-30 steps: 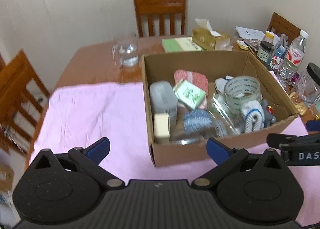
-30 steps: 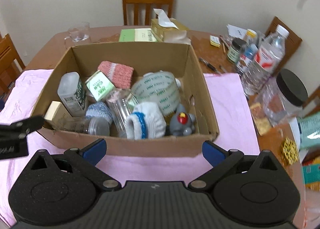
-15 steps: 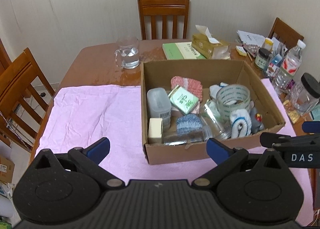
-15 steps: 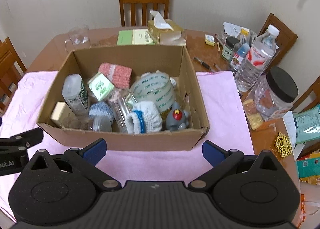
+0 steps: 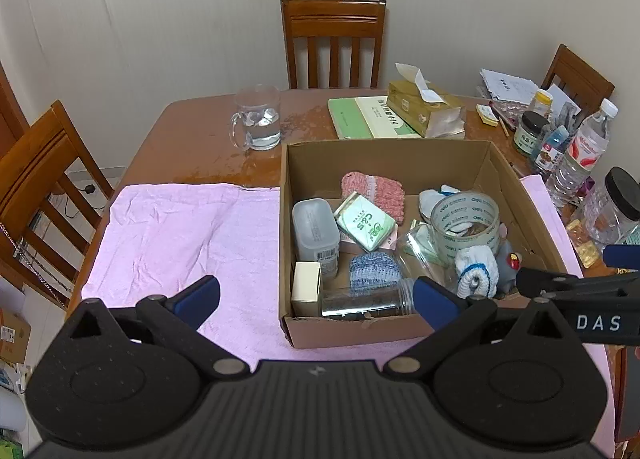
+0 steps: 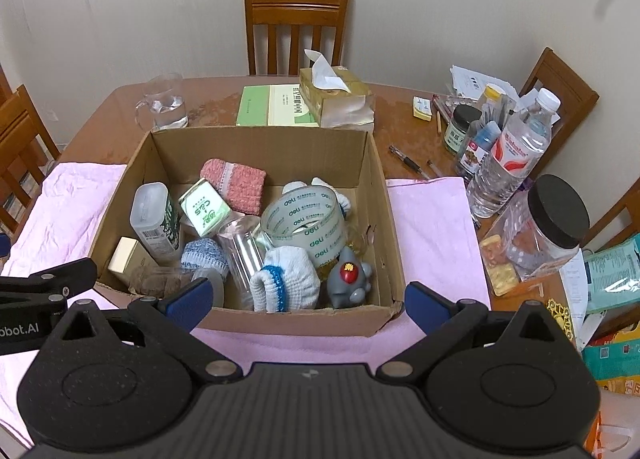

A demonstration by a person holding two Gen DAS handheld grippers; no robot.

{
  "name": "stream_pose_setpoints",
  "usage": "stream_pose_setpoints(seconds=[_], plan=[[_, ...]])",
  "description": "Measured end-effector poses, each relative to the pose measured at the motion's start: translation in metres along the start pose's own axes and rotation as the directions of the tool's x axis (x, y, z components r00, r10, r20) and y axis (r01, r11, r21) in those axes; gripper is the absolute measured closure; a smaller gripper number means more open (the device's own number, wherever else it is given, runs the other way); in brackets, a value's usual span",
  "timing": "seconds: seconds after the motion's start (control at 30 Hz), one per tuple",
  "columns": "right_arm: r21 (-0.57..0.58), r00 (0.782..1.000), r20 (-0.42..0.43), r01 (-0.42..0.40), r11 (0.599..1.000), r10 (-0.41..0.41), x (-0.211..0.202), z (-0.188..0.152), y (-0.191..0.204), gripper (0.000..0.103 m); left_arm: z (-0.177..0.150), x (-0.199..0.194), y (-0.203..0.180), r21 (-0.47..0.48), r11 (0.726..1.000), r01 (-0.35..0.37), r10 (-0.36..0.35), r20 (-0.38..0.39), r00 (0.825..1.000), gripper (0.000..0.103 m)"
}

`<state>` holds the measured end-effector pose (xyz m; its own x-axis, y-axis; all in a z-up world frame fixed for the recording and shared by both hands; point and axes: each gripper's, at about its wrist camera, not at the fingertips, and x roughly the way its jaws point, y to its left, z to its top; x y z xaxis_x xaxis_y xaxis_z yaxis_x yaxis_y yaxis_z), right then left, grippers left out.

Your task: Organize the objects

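A glass mug (image 5: 256,123) of water stands on the wooden table (image 5: 192,139) behind the pink cloth (image 5: 180,235). 3 wooden chairs (image 5: 334,43) ring the table. A tissue box (image 6: 336,97) overlaps a green book (image 6: 272,107); a water bottle (image 6: 508,159) and black-lidded jar (image 6: 548,227) stand right.

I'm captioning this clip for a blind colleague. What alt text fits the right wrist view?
An open brown cardboard box full of small household items, including a clear tape roll and a grey toy mouse, sits on a pink cloth on a cluttered wooden table. The open right gripper hovers before it.
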<state>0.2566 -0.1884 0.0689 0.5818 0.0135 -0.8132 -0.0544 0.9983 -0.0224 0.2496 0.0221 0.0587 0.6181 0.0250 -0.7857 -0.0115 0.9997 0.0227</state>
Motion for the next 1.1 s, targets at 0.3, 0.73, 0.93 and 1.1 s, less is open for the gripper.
stream_pose_setpoints(seconds=[0.3, 0.73, 0.93, 1.1], plan=[[0.000, 1.000, -0.021, -0.003, 1.000, 0.003, 0.008, 0.002, -0.001, 0.000, 0.003, 0.007, 0.001, -0.008, 1.000, 0.001, -0.001, -0.017, 1.000, 0.001], [0.006, 0.999, -0.037, -0.005, 1.000, 0.005, 0.014, 0.004, -0.001, 0.000, 0.004, 0.011, 0.003, -0.009, 1.000, 0.001, -0.001, -0.028, 1.000, 0.001], [0.005, 0.999, -0.039, -0.005, 1.000, 0.005, 0.015, 0.004, -0.001, 0.000, 0.003, 0.011, 0.002, -0.008, 1.000, 0.000, 0.000, -0.031, 1.000, 0.001], [0.004, 0.999, -0.039, -0.005, 1.000, 0.005, 0.015, 0.004, 0.000, 0.000, 0.003, 0.011, 0.001, -0.007, 1.000, 0.002, -0.002, -0.031, 1.000, 0.001]])
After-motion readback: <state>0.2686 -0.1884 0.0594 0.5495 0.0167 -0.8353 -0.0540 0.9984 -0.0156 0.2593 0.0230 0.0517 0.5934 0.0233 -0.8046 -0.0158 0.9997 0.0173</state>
